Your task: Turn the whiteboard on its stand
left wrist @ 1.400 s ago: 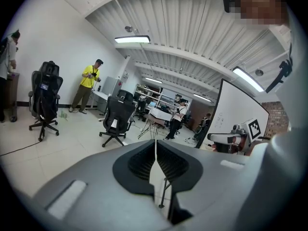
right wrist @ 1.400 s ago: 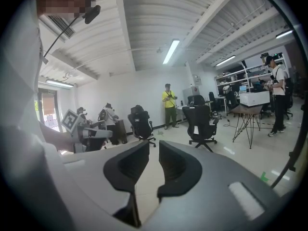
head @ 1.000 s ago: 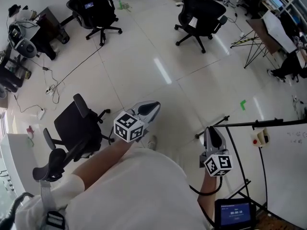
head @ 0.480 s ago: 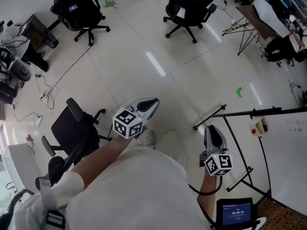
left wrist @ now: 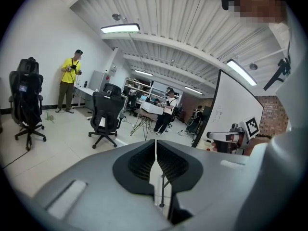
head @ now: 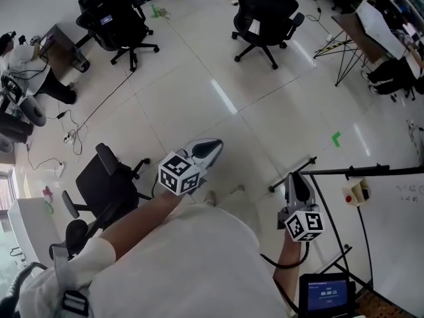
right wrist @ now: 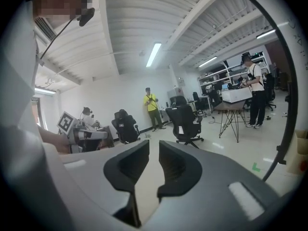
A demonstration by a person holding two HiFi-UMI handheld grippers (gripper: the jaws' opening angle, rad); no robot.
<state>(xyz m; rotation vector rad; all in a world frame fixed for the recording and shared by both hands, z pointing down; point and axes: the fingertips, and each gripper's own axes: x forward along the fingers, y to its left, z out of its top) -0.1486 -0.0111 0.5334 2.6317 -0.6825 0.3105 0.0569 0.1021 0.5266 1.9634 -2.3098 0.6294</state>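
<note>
The person stands on the pale tiled floor (head: 199,78) with both tools held out in front at waist height. The left gripper (head: 211,146) points forward over the floor, and in the left gripper view its jaws meet tip to tip with nothing between them: closed and empty. The right gripper (head: 296,177) hangs near the whiteboard (head: 401,224), close to the black top bar of the stand (head: 358,171) but not touching it; in the right gripper view its jaws stand a little apart, a narrow gap with only floor showing through it, so it grips nothing. The whiteboard sits at the person's right, its white face slanting across the lower right of the head view, with a red magnet (head: 349,196) and an eraser (head: 362,189) near its upper corner. A small screen (head: 324,294) glows below the right gripper. A black office chair (head: 106,181) stands just left of the person, two more chairs farther across the room, and a green tape mark (head: 336,138) lies on the floor ahead of the stand.
</note>
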